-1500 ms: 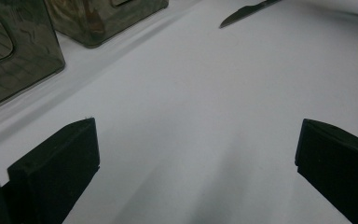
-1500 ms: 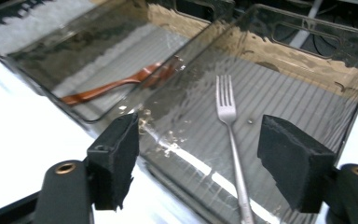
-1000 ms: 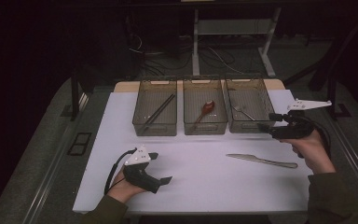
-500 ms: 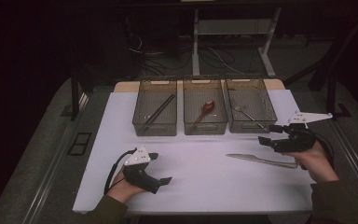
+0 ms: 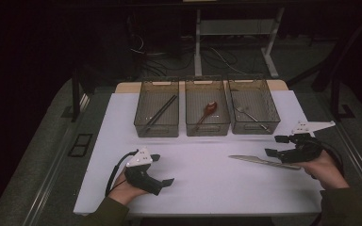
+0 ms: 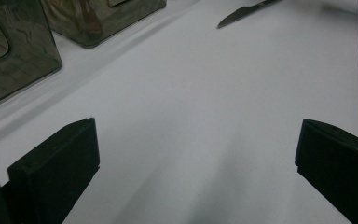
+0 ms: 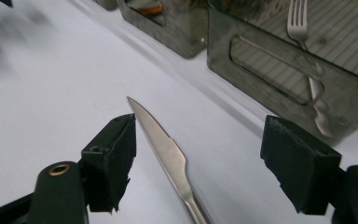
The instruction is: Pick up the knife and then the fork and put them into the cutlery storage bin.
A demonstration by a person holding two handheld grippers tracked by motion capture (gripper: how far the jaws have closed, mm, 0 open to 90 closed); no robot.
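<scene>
A silver table knife (image 5: 259,161) lies flat on the white table (image 5: 202,193), tip pointing left. My right gripper (image 5: 274,146) hovers low over its handle end, open. In the right gripper view the knife (image 7: 168,149) runs up between the two black jaws of the right gripper (image 7: 200,144), nearer the left one, and neither pad touches it. My left gripper (image 5: 162,169) rests on the table at front left, open, nothing between its jaws. In the left gripper view the left gripper (image 6: 198,154) faces bare white surface, with the knife tip (image 6: 242,11) far off.
Three smoky clear bins stand in a row at the back. The left bin (image 5: 156,133) holds black chopsticks (image 5: 160,113), the middle bin (image 5: 207,133) a reddish spoon (image 5: 206,112), the right bin (image 5: 254,131) a fork (image 5: 252,116). That fork (image 7: 307,70) sits just beyond my right gripper.
My right gripper has come down and toward the front, from beside the right bin to just over the knife's handle end. The left gripper and the knife have stayed put.
</scene>
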